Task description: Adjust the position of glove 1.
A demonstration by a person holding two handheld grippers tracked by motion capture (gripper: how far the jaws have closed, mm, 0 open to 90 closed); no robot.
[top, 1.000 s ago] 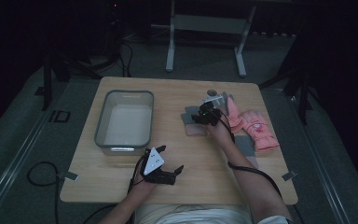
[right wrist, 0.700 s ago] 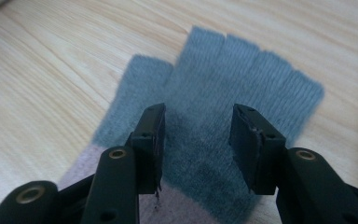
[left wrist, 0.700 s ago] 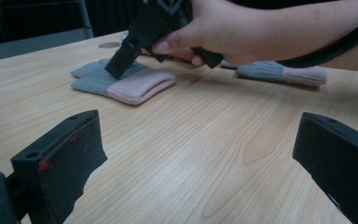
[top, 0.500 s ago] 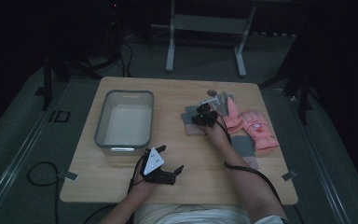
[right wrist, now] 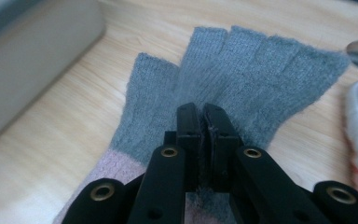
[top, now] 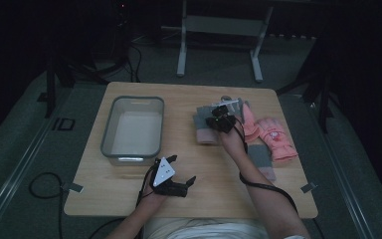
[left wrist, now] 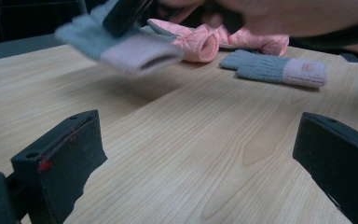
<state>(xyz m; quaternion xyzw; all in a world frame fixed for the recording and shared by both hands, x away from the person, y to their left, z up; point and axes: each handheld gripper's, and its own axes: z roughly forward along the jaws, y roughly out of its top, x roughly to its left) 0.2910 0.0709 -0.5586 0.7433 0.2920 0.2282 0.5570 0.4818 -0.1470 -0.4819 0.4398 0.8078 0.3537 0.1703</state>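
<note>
Room: dark floor with cables surrounded a pale wooden surface [top: 129, 199].
Right gripper [top: 220, 119]: its jaws had just been closing and were pinched tight on the knit of a grey fingerless woollen glove with a pale pink cuff [right wrist: 242, 74], a fold of the wool caught between them.
Held glove: in the left gripper view it [left wrist: 121, 44] hung blurred above the wood, cuff opening toward the camera; in the high view it [top: 202, 123] lay right of centre.
Left gripper [top: 171, 180]: near the front edge, jaws wide apart, nothing between them.
Second grey glove with pink cuff [left wrist: 275, 69]: flat on the wood beside the pink ones.
Pink padded gloves [top: 273, 137]: near the right edge.
Grey plastic tub [top: 132, 128]: left half.
Writing: a small patch on the second glove's cuff, too small to read.
</note>
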